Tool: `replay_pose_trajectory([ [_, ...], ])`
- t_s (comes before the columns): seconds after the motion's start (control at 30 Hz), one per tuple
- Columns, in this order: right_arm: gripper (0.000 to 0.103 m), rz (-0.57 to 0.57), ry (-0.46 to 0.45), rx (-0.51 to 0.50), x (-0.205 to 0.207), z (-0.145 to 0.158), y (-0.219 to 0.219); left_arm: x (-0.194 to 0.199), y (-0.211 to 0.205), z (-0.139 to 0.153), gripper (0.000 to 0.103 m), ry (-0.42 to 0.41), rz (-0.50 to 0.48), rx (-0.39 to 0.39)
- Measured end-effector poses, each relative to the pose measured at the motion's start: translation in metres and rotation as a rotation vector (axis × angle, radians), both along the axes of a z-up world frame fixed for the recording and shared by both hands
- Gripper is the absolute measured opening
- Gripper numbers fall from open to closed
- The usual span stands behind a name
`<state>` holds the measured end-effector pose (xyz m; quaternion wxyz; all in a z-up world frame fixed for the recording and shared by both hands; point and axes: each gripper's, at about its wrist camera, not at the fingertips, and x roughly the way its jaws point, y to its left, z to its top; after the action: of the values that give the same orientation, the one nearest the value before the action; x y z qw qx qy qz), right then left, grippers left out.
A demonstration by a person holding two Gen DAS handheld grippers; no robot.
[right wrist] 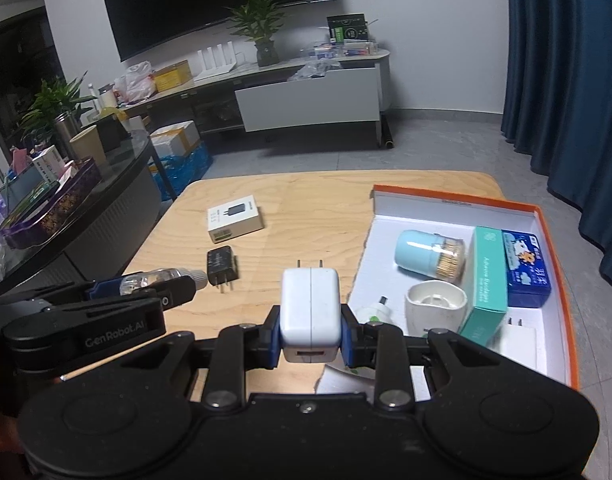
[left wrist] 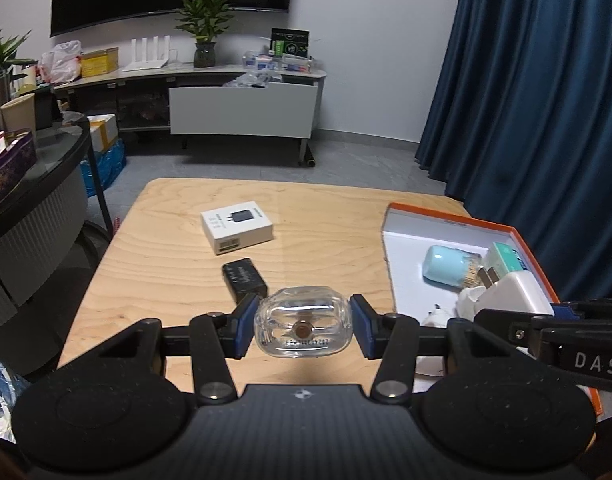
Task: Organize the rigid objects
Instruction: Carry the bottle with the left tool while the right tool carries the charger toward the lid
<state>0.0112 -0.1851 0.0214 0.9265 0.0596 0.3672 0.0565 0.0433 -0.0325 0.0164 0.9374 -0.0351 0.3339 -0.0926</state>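
My left gripper [left wrist: 304,320] is shut on a clear glass bottle [left wrist: 302,332], held just above the wooden table [left wrist: 166,280]. My right gripper [right wrist: 311,320] is shut on a white plug charger [right wrist: 311,308], its prongs pointing away, close to the left edge of the orange-rimmed box [right wrist: 446,195]. The two grippers are side by side; in the right wrist view the left gripper [right wrist: 146,284] and its bottle [right wrist: 154,280] are at the left. A black charger [left wrist: 244,280] and a white carton [left wrist: 237,232] lie on the table beyond the bottle.
The box holds a pale blue toothpick jar [right wrist: 428,254], a green carton [right wrist: 486,284], a blue pack [right wrist: 526,268], a white cup [right wrist: 435,306] and another white adapter [right wrist: 518,344]. A dark glass side table [right wrist: 106,184] stands on the left and a blue curtain [left wrist: 546,100] hangs on the right.
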Motion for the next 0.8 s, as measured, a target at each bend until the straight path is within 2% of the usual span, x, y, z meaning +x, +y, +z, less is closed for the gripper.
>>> replay_pose_trajectory([
  [0.8,0.035,-0.123,-0.018,-0.012,-0.023,0.003,-0.048,-0.001,-0.057,0.005,0.05,-0.004,-0.154,-0.006],
])
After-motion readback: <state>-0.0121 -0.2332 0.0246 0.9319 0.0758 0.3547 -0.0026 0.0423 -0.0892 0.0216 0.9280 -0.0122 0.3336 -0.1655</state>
